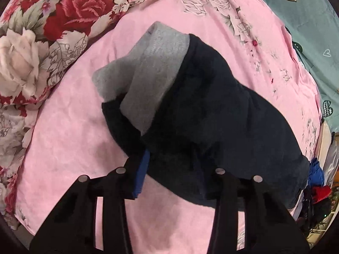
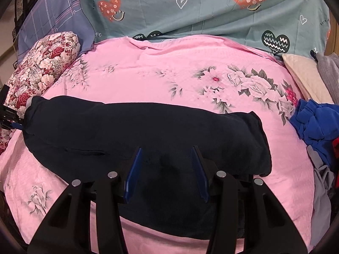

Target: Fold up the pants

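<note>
Dark navy pants (image 2: 148, 131) with a grey fleece lining (image 1: 152, 72) lie across a pink floral bedsheet (image 2: 148, 72). In the left wrist view the pants (image 1: 211, 116) are bunched, the grey lining turned out at the far end. My left gripper (image 1: 175, 169) is at the near edge of the pants; its jaws stand wide apart and cloth drapes over the right finger. It shows at the far left edge of the right wrist view (image 2: 10, 122). My right gripper (image 2: 167, 167) is open, its blue pads (image 2: 133, 173) apart just above the pants' near middle.
A red floral pillow (image 2: 42, 67) lies at the left. A teal heart-print sheet (image 2: 190, 10) lies at the back. A pile of blue and grey clothes (image 2: 315, 124) and a cream cushion (image 2: 305, 78) sit at the right.
</note>
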Available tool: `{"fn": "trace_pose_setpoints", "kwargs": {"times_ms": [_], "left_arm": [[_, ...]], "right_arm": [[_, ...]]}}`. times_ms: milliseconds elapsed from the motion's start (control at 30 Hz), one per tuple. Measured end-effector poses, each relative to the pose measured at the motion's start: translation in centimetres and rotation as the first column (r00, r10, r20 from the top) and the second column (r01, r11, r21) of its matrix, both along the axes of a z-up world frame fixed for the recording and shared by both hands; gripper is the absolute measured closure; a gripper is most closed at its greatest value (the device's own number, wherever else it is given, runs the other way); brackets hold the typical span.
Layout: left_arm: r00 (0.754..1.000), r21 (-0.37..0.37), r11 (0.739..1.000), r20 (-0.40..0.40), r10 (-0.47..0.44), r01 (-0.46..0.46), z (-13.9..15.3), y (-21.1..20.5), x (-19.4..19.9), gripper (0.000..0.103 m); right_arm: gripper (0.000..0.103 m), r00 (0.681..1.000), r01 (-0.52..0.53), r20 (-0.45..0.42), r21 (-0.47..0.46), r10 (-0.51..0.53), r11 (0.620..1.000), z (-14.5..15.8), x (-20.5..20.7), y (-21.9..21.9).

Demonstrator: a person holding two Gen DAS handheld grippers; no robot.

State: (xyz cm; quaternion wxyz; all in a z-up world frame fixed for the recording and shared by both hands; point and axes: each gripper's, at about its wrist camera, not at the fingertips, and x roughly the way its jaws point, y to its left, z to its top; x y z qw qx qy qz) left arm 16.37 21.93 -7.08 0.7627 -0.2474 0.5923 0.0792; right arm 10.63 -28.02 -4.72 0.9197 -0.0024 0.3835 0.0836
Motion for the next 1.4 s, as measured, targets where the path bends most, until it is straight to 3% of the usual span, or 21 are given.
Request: {"fn": "trace_pose_setpoints", "kwargs": {"times_ms": [200, 233, 267, 300, 367, 533, 600, 700, 800, 867, 900, 933, 1000, 1033, 1100, 1167, 1267, 1333, 1400], "left_arm": [[0.995, -0.107, 0.989, 0.013, 0.100, -0.098, -1.0, 1.4, 0.9, 0.051], [0.992, -0.112, 0.987, 0.034, 0.122, -0.117, -0.9, 1.6, 0.7, 0.061], [0.989, -0.107, 0.985, 0.052, 0.140, -0.134, -0.8, 1.7, 0.5, 0.080], [0.985, -0.103, 0.984, 0.081, 0.152, -0.143, -0.5, 1.7, 0.4, 0.085], [0.981, -0.075, 0.985, 0.110, 0.161, -0.154, 0.2, 1.3, 0.2, 0.093], [0.979, 0.133, 0.984, 0.181, 0.095, -0.120, 5.5, -0.5, -2.5, 0.093], [0.976, 0.172, 0.978, 0.202, 0.085, -0.121, 7.6, 0.0, -3.8, 0.093], [0.974, 0.228, 0.962, 0.201, 0.106, -0.152, 8.6, 2.1, -4.7, 0.093], [0.988, 0.273, 0.951, 0.100, 0.119, -0.142, 5.0, 4.0, -3.6, 0.087], [0.992, 0.320, 0.941, -0.024, 0.120, -0.106, 0.6, 4.0, -2.3, 0.072], [0.993, 0.338, 0.936, -0.028, 0.115, -0.099, 0.0, 3.7, -2.3, 0.070], [0.994, 0.378, 0.921, -0.011, 0.111, -0.098, 0.3, 3.3, -2.5, 0.065], [0.995, 0.469, 0.878, 0.046, 0.085, -0.097, 2.3, 2.2, -3.1, 0.044], [0.994, 0.482, 0.870, 0.078, 0.073, -0.102, 3.3, 1.9, -3.5, 0.030], [0.984, 0.516, 0.845, 0.168, 0.059, -0.139, 6.1, 1.0, -5.0, 0.028], [0.974, 0.546, 0.824, 0.222, 0.033, -0.152, 7.9, -0.2, -6.1, 0.018], [0.964, 0.524, 0.845, 0.263, -0.042, -0.106, 9.3, -2.6, -7.4, 0.016], [0.963, 0.521, 0.852, 0.252, -0.098, -0.050, 8.4, -4.8, -7.0, 0.016], [0.973, 0.564, 0.826, 0.193, -0.125, -0.006, 6.3, -6.7, -4.9, 0.016]], "right_arm": [[0.055, 0.999, 0.031, -0.012, -0.004, -0.031, 1.000, -0.2, -0.1, -0.4], [0.055, 0.999, 0.031, -0.009, 0.000, -0.031, 1.000, -0.1, -0.3, -0.5], [0.055, 0.999, 0.031, -0.008, 0.005, -0.031, 0.999, -0.1, -0.4, -0.6], [0.055, 0.999, 0.032, -0.010, 0.009, -0.032, 0.999, -0.1, -0.4, -0.6], [0.055, 0.999, 0.034, -0.011, 0.008, -0.034, 0.999, 0.0, -0.3, -0.5], [0.055, 0.999, 0.039, -0.008, -0.002, -0.039, 0.999, 0.5, -0.6, -0.4], [0.055, 0.999, 0.036, -0.002, -0.018, -0.036, 0.999, 0.8, -0.9, -0.3], [0.055, 0.998, 0.060, -0.021, -0.040, -0.061, 0.997, 0.7, -1.0, -0.6], [0.055, 0.995, 0.095, -0.039, -0.034, -0.096, 0.995, 0.4, -1.2, -1.3], [0.055, 0.989, 0.134, -0.059, -0.023, -0.136, 0.991, 0.0, -1.2, -2.2], [0.055, 0.985, 0.160, -0.070, -0.015, -0.160, 0.987, 0.0, -1.2, -2.9], [0.055, 0.980, 0.184, -0.072, -0.002, -0.184, 0.983, 0.1, -1.2, -3.6], [0.055, 0.971, 0.230, -0.073, 0.041, -0.226, 0.972, 0.5, -1.3, -5.3], [0.055, 0.967, 0.248, -0.079, 0.065, -0.243, 0.967, 0.6, -1.1, -6.1], [0.055, 0.953, 0.295, -0.109, 0.122, -0.282, 0.948, 0.3, -0.5, -7.8], [0.055, 0.945, 0.314, -0.150, 0.170, -0.290, 0.934, -0.3, 0.6, -8.8], [0.055, 0.934, 0.322, -0.204, 0.128, -0.293, 0.938, -1.8, 2.7, -8.6], [0.079, 0.928, 0.332, -0.229, 0.144, -0.295, 0.932, -2.6, 3.5, -8.3], [0.086, 0.929, 0.339, -0.209, 0.154, -0.304, 0.928, -2.2, 3.3, -8.1]]}}
